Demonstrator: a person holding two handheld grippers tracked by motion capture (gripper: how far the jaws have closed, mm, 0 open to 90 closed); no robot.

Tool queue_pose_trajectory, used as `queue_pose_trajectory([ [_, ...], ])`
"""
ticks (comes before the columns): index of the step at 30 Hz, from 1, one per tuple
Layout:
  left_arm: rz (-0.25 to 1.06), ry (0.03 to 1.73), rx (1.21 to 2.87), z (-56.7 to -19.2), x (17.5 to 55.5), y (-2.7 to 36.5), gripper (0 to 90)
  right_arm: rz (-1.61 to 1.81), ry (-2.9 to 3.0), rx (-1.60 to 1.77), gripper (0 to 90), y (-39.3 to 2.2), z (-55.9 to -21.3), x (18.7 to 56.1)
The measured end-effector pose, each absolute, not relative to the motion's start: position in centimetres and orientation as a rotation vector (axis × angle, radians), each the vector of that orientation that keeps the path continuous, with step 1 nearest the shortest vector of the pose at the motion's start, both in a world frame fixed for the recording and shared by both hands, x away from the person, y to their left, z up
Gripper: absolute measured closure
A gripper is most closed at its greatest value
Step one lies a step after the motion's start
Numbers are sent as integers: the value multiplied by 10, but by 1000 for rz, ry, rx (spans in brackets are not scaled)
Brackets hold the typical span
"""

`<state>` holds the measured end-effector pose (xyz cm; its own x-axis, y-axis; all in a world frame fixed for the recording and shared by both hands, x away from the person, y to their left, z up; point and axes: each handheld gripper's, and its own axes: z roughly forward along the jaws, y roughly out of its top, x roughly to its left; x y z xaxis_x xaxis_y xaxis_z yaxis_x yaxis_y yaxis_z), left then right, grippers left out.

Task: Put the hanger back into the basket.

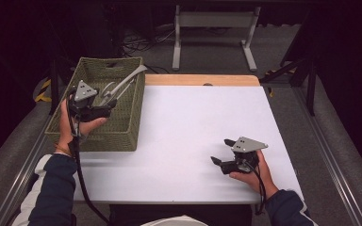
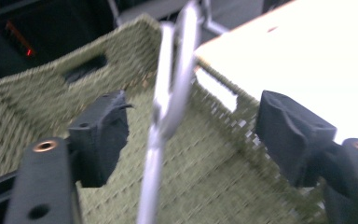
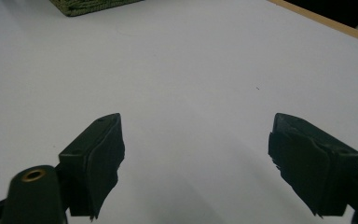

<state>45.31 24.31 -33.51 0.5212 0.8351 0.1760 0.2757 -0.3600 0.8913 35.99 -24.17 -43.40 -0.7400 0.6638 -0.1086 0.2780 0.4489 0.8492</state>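
A silver metal utensil lies slanted in a green woven basket, its long end resting over the basket's right rim. My left gripper hovers over the basket's inside, held by a hand at the left wall. In the left gripper view the utensil runs up between the two black pads, which stand wide apart and do not press on it; the basket wall is behind it. My right gripper rests open near the table's front right, over bare white surface, with nothing between its fingers.
The basket stands on the left part of the white table; its corner shows at the top of the right gripper view. A wooden strip edges the far side. A white metal stand and cables are on the floor beyond.
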Motion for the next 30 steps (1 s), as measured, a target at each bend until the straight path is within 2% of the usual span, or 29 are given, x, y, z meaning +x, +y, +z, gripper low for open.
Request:
queue_pose_trajectory([
  [2, 812, 875, 1868, -333, 449, 241, 174, 1220, 2266, 795, 185, -242, -433, 360],
  [5, 842, 818, 1833, -329, 442, 237, 136, 1222, 2256, 799, 185, -243, -432, 359],
  [14, 822, 707, 1803, -324, 423, 221, 67, 1221, 2229, 792, 185, -244, -430, 358],
  [30, 775, 520, 1783, -337, 381, 186, 38, 1219, 2106, 813, 154, -247, -420, 352],
])
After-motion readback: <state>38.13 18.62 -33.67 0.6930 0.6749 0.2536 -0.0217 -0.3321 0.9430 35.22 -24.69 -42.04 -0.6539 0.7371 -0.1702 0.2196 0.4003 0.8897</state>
